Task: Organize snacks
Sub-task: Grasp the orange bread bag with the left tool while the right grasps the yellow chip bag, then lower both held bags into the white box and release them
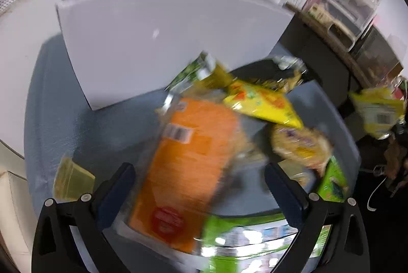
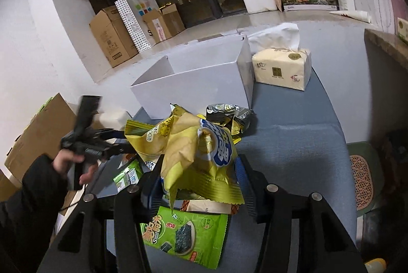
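Note:
My right gripper (image 2: 196, 183) is shut on a yellow chip bag (image 2: 201, 155) and holds it above the snack pile; the same bag shows at the right edge of the left wrist view (image 1: 377, 109). My left gripper (image 1: 199, 186) is open above an orange snack pack (image 1: 183, 160); it is also seen in the right wrist view (image 2: 112, 143). Around lie a yellow pouch (image 1: 262, 102), a green seaweed pack (image 2: 183, 234), a dark crumpled bag (image 2: 229, 117) and a pale round snack (image 1: 301, 145). A white open box (image 2: 193, 79) stands behind the pile on the blue-grey table (image 2: 293, 150).
A tissue pack (image 2: 283, 69) stands right of the white box. Cardboard boxes (image 2: 112, 38) and a dotted bag (image 2: 135, 17) line the wall on the floor. A brown carton (image 2: 38, 132) sits left of the table. A green pack (image 1: 334, 181) lies at the table's right side.

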`<action>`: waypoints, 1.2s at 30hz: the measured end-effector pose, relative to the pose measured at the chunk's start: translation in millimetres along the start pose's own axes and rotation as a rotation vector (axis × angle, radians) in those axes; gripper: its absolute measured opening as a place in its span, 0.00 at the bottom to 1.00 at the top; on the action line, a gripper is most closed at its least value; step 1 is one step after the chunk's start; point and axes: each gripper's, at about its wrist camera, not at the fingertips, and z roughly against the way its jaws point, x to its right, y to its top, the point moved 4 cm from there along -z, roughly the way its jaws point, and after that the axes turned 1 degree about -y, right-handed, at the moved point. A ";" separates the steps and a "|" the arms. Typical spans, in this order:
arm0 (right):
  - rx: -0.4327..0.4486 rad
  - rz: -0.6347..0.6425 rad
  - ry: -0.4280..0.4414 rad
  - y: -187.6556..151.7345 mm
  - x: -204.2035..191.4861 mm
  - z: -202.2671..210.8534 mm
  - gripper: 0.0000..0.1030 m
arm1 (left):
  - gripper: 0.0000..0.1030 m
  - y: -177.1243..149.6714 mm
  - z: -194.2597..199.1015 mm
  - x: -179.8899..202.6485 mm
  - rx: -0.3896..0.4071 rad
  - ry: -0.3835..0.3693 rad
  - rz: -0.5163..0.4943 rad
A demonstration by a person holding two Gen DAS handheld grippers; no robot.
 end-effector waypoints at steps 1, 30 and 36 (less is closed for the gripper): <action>0.002 0.006 0.001 -0.1 -0.8 0.2 0.55 | 1.00 0.7 -3.8 -2.4 -0.009 0.007 -0.011; 0.045 0.083 -0.074 72.9 -35.1 -34.4 0.55 | 0.57 53.8 123.2 56.2 0.443 0.215 0.101; 0.062 0.057 -0.099 153.0 -35.9 -81.7 0.55 | 0.57 127.9 125.1 36.6 0.482 0.268 0.154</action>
